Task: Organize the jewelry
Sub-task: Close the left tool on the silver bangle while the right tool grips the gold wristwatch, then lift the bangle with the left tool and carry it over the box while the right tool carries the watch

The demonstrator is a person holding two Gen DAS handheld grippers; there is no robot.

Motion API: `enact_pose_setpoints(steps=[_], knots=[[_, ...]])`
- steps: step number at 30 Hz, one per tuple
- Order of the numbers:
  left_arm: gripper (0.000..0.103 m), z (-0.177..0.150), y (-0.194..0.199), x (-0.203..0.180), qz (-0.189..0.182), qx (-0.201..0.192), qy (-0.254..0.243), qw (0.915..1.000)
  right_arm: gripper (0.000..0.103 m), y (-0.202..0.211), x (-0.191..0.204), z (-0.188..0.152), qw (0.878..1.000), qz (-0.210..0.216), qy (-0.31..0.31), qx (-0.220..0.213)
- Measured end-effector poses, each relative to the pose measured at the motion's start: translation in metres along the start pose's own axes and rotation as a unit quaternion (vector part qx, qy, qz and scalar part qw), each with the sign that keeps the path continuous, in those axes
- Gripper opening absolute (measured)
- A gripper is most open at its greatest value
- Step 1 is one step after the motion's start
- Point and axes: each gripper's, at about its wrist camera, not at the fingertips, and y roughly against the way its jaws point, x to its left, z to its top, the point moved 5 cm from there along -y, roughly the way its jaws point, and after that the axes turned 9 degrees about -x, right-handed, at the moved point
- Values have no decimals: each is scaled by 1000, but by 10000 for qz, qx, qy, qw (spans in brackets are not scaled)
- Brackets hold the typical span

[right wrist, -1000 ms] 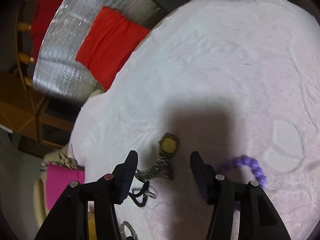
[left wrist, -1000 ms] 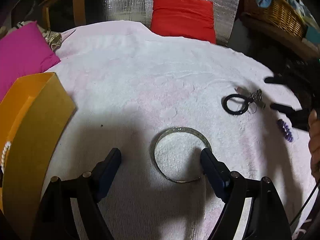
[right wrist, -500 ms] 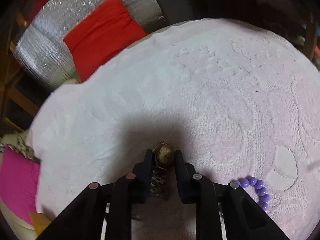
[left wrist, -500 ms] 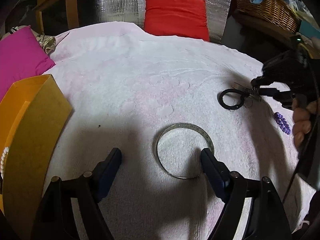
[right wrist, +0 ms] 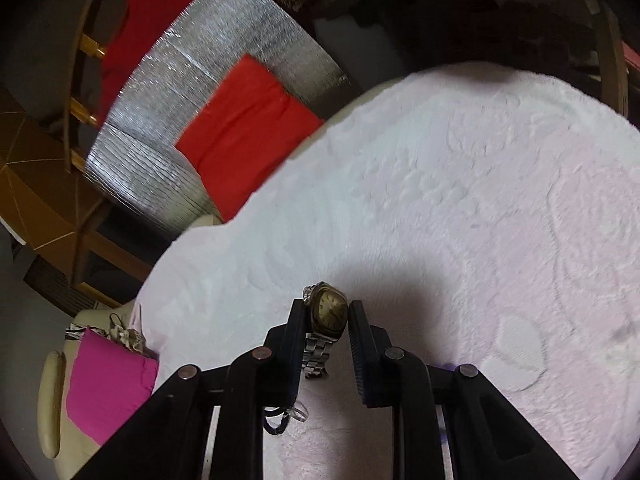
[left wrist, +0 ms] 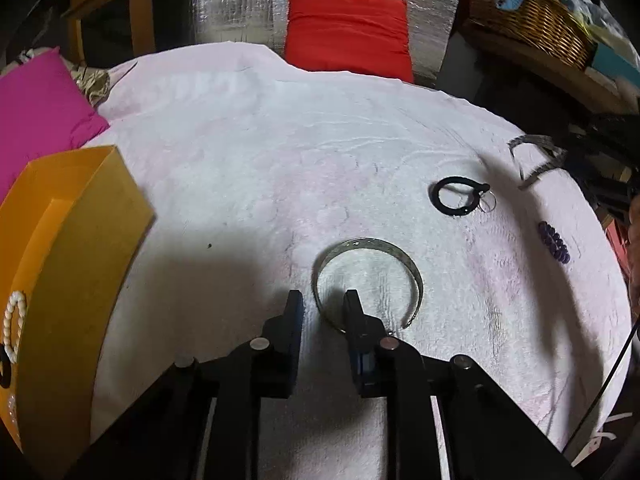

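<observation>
While the left gripper (left wrist: 322,310) closes around the bangle (left wrist: 367,282) rim on the towel (left wrist: 280,168), pads aren't touching it. Right gripper (right wrist: 326,322) is clamped on the watch (right wrist: 329,312)

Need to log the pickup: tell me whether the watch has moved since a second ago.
Yes. The watch, clamped in the right gripper, has lifted off the white cloth, away from the black hair tie it lay beside.

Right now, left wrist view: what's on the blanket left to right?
Orange box → silver bangle → black ring → purple bead bracelet.
</observation>
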Motion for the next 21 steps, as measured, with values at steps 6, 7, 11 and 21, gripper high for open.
enact_pose_setpoints(steps=[6, 7, 11, 21], knots=[[66, 6, 9, 5, -121, -164, 222, 9995, 23, 14, 0, 2, 9997, 257, 22, 57], [71, 8, 11, 4, -122, -255, 234, 9993, 23, 17, 1, 1, 9995, 307, 29, 87], [81, 9, 10, -9, -172, -391, 34, 9991, 23, 28, 2, -7, 9984, 489, 145, 247], [84, 1, -14, -20, 128, -158, -182, 9996, 23, 32, 3, -35, 9949, 670, 435, 621]])
